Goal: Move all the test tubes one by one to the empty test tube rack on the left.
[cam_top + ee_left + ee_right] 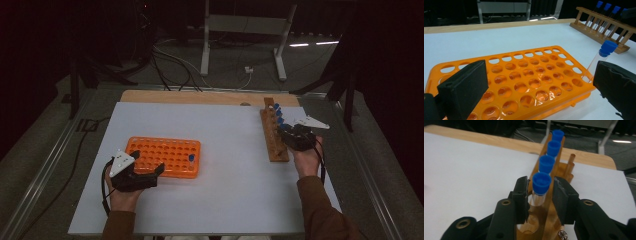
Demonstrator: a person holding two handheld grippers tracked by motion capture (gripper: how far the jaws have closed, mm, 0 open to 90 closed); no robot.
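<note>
The near corner of the orange rack [524, 82] is cut off by the bottom edge of the left gripper view, and the foot of the one tube [599, 60] standing in it is hidden behind the right-hand black pad. From the high view the tubes in the wooden rack [274, 137] are only small blue dots, partly covered by the right gripper [291, 134].

The right gripper [540, 195] has its jaws brought in around the nearest blue-capped tube [541, 183] in the wooden rack — the pads sit just beside the clear glass body below the cap, and whether they press on it is hard to tell. No tube has left that row; three more blue caps line up behind it.

The left gripper [150, 172] rests at the orange rack's near edge, jaws spread wide with nothing between them. Its pads look like matte foam — the orange plastic is glossy, pierced with round holes.
</note>
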